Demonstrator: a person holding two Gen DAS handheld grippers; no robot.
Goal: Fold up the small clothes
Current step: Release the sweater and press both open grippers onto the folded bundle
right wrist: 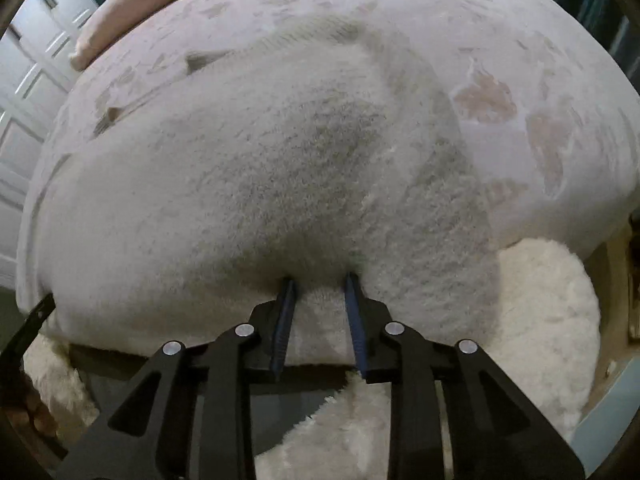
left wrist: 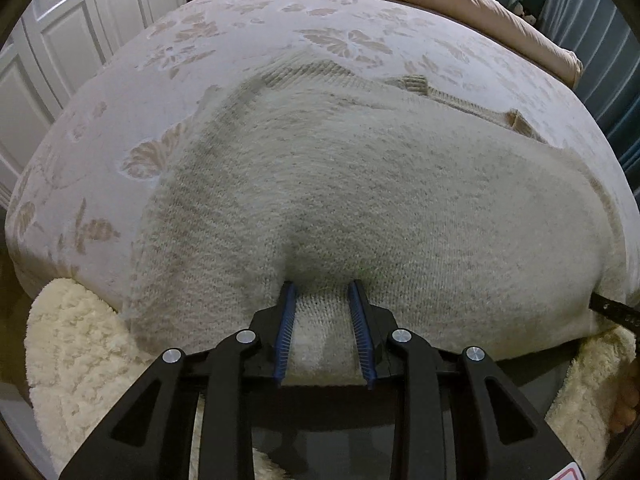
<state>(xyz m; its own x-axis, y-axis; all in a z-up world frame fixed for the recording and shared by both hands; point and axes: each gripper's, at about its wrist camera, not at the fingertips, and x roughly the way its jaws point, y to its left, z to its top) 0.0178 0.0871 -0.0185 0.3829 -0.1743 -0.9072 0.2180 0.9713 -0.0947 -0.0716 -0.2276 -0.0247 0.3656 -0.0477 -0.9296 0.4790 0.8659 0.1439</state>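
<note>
Both tongs, left and right, are standing partly open and pinching the near hem of the knitted sweater. Its length is stretching away from them across the bed, sleeves tucked, each hand gripping one hem end.

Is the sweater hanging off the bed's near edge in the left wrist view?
Yes, the sweater drapes over the bed's near edge, bunched between the left gripper pads.

Floral bedspread on bed; white panelled doors behind; fluffy rug below.
</note>
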